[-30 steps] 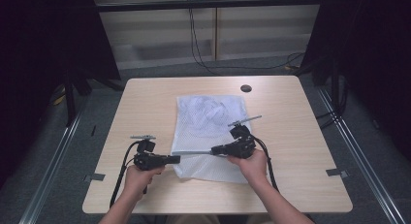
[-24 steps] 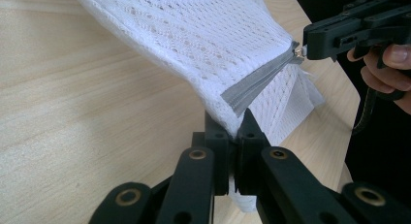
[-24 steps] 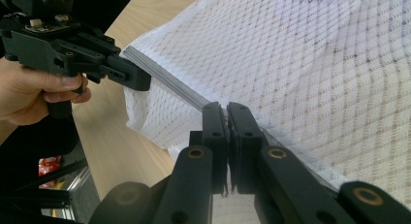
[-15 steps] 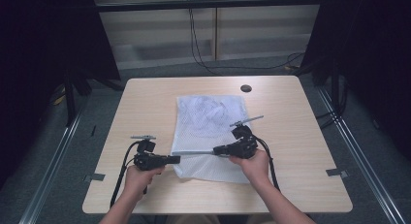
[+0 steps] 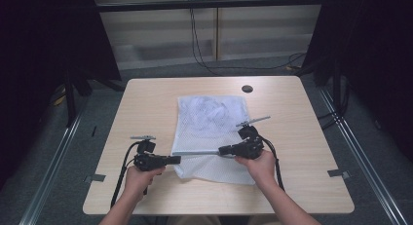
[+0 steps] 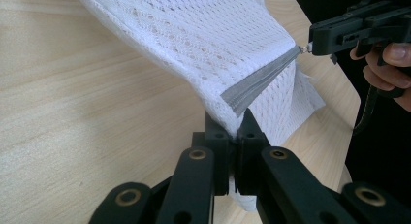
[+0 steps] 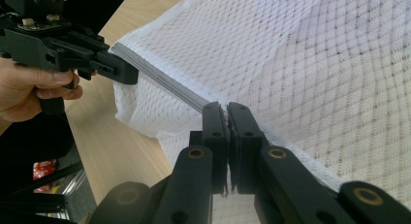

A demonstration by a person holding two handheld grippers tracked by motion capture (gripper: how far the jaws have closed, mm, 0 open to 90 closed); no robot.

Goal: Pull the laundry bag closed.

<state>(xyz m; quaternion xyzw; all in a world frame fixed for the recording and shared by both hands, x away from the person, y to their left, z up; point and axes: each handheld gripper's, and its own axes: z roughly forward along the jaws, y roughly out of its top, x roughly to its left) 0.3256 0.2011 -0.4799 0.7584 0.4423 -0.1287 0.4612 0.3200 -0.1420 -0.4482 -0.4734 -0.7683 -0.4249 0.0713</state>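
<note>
A white mesh bag lies flat on the middle of the wooden table, with a grey zipper across its near part. My left gripper is shut on the bag's left edge at the zipper's end, lifting the mesh a little. My right gripper points left and is shut on the zipper pull. In the right gripper view the jaws close on the zipper line, and the left gripper holds the far end. The zipper is stretched taut between the two grippers.
A small black round cap sits in the tabletop beyond the bag. Bare wood surrounds the bag on both sides. Cables hang behind the table, and dark curtains stand at left and right.
</note>
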